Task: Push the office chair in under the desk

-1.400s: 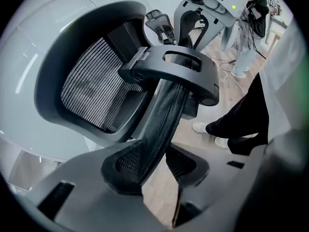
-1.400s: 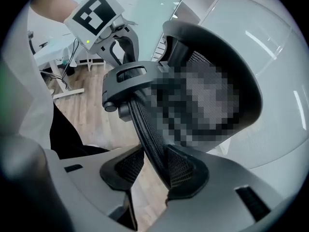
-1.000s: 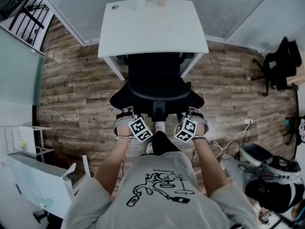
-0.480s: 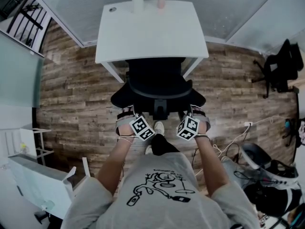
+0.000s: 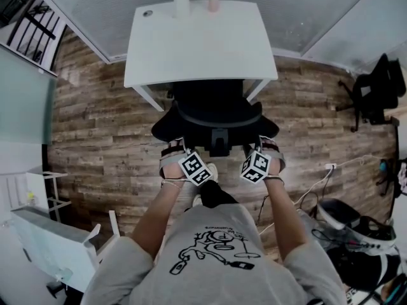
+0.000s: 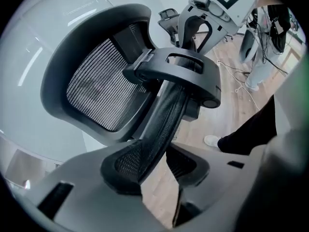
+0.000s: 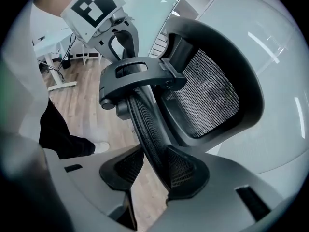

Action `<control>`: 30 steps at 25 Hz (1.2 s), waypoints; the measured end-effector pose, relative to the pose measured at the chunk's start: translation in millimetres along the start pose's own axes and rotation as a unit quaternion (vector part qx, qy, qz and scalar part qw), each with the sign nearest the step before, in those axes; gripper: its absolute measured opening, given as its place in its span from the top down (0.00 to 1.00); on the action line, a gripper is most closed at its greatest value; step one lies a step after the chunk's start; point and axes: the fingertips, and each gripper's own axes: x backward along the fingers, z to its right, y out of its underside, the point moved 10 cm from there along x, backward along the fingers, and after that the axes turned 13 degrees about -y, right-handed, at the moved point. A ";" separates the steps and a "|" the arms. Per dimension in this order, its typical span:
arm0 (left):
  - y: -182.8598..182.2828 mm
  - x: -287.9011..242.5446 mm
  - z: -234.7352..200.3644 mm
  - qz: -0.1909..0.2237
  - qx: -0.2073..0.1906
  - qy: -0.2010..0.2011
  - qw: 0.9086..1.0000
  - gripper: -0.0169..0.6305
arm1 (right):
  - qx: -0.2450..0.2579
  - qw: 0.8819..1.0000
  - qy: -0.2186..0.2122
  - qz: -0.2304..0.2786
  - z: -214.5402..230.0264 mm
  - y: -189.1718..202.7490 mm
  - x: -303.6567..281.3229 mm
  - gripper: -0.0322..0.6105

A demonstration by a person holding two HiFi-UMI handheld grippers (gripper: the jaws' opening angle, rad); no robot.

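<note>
Both grippers (image 6: pixel 161 170) (image 7: pixel 153 175) tilt steeply down, straddling chair backrest (image 5: pixel 213 114).

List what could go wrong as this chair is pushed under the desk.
1. The left gripper and right gripper only straddle the backrest rim, with a gap beside one pad each; they might slip off.
2. The office chair runs close between the desk legs and could catch one.
3. A knock might tip the vases at the far edge of the desk.

"Where's the office chair (image 5: pixel 210 103)?"
"I see its front partly under the desk (image 5: pixel 200 43), backrest toward me, on the wood floor (image 5: pixel 102 138). A vase (image 5: pixel 181 4) and a small pot (image 5: pixel 213 2) stand at the desk's far edge."
</note>
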 end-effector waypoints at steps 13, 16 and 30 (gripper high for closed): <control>-15.1 -17.1 -11.7 0.010 -0.004 -0.005 1.000 0.74 | -0.008 1.000 0.005 -0.006 22.3 2.2 -7.8 0.69; -17.6 -15.5 -7.4 0.011 -0.005 -0.006 1.000 0.74 | -0.008 1.000 0.009 -0.006 21.9 6.5 -7.6 0.69; -15.3 2.5 -17.9 0.045 0.012 0.004 0.999 0.72 | -0.050 0.999 -0.003 0.008 21.4 0.4 5.6 0.66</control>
